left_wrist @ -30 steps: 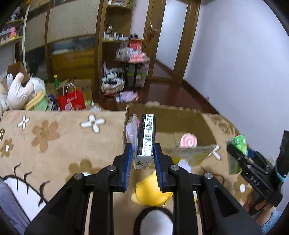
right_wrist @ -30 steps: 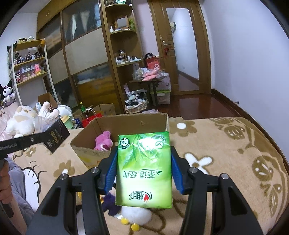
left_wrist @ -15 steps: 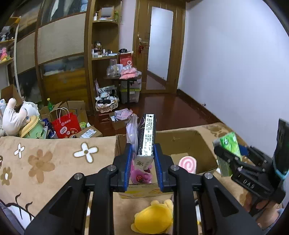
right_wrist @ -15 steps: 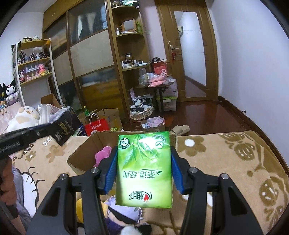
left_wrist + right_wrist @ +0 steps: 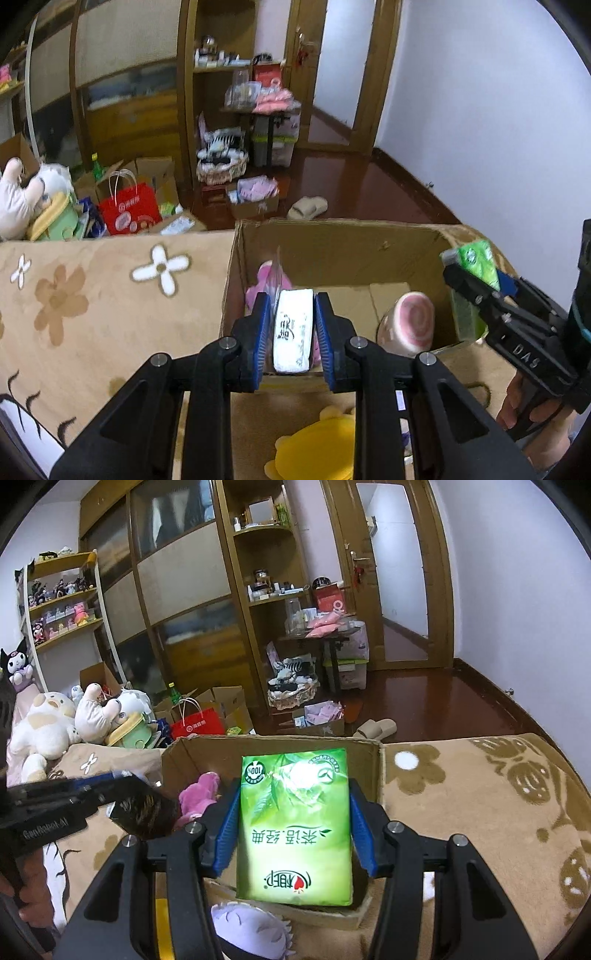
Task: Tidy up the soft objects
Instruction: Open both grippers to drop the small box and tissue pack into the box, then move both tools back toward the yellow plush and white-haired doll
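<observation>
My left gripper (image 5: 291, 332) is clamped on a white tissue pack (image 5: 293, 330) held over the near edge of the cardboard box (image 5: 332, 243). My right gripper (image 5: 291, 830) grips a green tissue pack (image 5: 294, 830) above the box's right side; a pink plush (image 5: 197, 797) lies inside.

Left gripper (image 5: 291, 330) pads cover both sides of the white tissue pack (image 5: 292, 332); its print is too blurred to read. Same pack in right view is a dark motion-smeared shape. Pink plush (image 5: 264, 286) mostly hidden behind pack and finger. Yellow plush (image 5: 317, 452) cut by bottom edge and gripper arms. Green tissue pack (image 5: 293, 825) blocks most of the cardboard box (image 5: 280, 744) interior. Purple-white plush (image 5: 251, 930) cut off at bottom edge. Shelf figurines (image 5: 59, 589) too small to identify.
</observation>
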A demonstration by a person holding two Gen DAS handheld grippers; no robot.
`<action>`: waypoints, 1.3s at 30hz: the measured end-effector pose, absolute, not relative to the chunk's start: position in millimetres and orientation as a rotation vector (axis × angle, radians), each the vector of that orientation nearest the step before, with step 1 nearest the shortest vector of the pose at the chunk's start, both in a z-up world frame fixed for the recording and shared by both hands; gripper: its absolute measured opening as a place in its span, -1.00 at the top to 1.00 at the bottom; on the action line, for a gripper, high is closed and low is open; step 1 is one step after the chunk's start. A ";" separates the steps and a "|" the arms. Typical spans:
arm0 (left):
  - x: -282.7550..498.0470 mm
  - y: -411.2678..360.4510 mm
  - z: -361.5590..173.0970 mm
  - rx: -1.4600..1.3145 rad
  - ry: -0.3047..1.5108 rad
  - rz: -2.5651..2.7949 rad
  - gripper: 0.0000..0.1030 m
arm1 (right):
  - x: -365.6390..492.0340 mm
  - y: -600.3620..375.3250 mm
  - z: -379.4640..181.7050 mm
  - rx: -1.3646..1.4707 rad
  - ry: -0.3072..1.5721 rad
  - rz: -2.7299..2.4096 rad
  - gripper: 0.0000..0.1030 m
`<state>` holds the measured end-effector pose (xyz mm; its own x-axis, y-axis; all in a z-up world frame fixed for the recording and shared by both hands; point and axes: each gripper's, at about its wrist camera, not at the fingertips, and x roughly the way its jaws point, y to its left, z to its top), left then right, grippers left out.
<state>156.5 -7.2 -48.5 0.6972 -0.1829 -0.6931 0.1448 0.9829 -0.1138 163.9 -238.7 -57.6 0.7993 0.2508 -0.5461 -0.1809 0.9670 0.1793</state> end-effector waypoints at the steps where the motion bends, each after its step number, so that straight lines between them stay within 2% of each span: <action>1: 158.4 -6.3 -51.8 -0.057 0.792 -0.175 0.54 | 164.5 -237.0 -58.3 0.118 0.605 0.235 -0.10; 3: 160.7 -2.7 -55.6 -0.068 0.809 -0.172 0.53 | 164.5 -233.0 -60.4 0.106 0.616 0.250 -0.13; 5: 160.9 0.4 -54.8 -0.083 0.813 -0.166 0.52 | 162.4 -229.1 -62.9 0.104 0.625 0.254 -0.38; 7: 160.1 3.5 -53.0 -0.098 0.812 -0.163 0.49 | 160.0 -226.7 -64.2 0.099 0.622 0.249 -0.44; 9: 158.7 6.8 -52.2 -0.105 0.817 -0.156 0.36 | 159.6 -226.4 -64.7 0.103 0.631 0.247 -0.48; 13: 155.4 7.1 -51.4 -0.062 0.830 -0.139 0.16 | 150.4 -229.4 -60.7 0.118 0.621 0.239 -0.75; 15: 152.0 7.5 -49.7 -0.056 0.823 -0.135 0.01 | 144.7 -231.2 -57.5 0.120 0.619 0.234 -0.75; 19: 147.4 7.4 -44.5 -0.067 0.820 -0.151 -0.12 | 135.9 -232.5 -50.5 0.125 0.620 0.219 -0.77; 21: 145.8 6.3 -42.0 -0.062 0.822 -0.145 -0.28 | 130.1 -234.6 -46.5 0.132 0.619 0.211 -0.81; 23: 141.4 6.4 -38.0 -0.064 0.815 -0.149 -0.31 | 123.6 -235.7 -43.2 0.137 0.611 0.209 -0.90; 27: 130.7 6.8 -29.8 -0.067 0.787 -0.158 -0.54 | 109.4 -236.8 -36.0 0.136 0.605 0.200 -0.91; 36: 105.8 9.8 -24.2 -0.049 0.815 -0.148 -0.80 | 84.9 -239.7 -27.9 0.127 0.608 0.185 -0.91; 39: 96.8 10.4 -23.6 -0.047 0.834 -0.143 -0.83 | 75.3 -239.7 -26.5 0.118 0.612 0.181 -0.92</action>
